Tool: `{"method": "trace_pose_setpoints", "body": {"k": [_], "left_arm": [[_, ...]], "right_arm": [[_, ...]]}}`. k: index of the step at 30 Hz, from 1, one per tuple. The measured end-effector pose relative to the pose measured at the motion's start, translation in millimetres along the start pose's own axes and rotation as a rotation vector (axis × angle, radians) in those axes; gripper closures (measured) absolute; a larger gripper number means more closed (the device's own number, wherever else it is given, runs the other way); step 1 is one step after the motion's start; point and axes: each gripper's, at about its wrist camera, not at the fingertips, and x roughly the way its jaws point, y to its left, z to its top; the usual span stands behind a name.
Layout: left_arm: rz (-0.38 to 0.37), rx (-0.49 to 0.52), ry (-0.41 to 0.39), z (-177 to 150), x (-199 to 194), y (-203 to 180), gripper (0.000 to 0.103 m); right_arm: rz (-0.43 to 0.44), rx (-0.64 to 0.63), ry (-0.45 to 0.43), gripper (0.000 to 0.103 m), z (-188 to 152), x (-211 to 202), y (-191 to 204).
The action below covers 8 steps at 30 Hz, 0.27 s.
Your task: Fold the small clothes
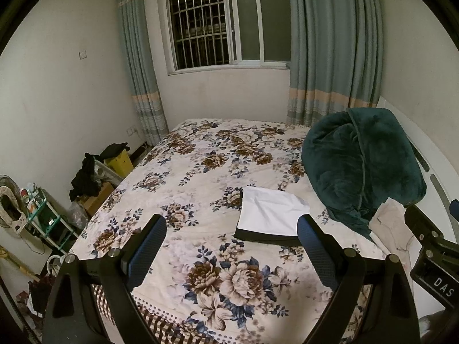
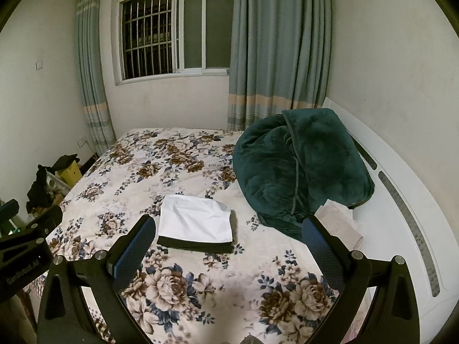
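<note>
A folded white garment [image 1: 271,215] lies on a folded dark garment [image 1: 266,240] on the flowered bedspread [image 1: 200,177]. The stack also shows in the right wrist view: white piece [image 2: 196,219], dark piece [image 2: 195,246]. My left gripper [image 1: 231,230] is open and empty, held above the near part of the bed, short of the stack. My right gripper [image 2: 226,229] is open and empty, also above the near bed, with the stack just beyond its left finger. The right gripper's body shows at the right edge of the left wrist view [image 1: 433,258].
A bundled dark green blanket [image 2: 298,166] sits at the bed's right side by the white headboard [image 2: 401,200]. A pale cloth [image 2: 340,220] lies beside it. Boxes, dark clothes and a shelf [image 1: 86,177] crowd the floor left of the bed.
</note>
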Motion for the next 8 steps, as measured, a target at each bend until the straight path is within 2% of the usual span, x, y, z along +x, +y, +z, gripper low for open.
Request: {"method": "trace_pose_setpoints", "body": {"k": [8], "left_arm": [[0.011, -0.009, -0.006, -2.3, -0.1, 17.9, 0.01]], "right_arm": [[-0.003, 0.006, 0.0, 0.0, -0.2, -1.2, -0.5]]}}
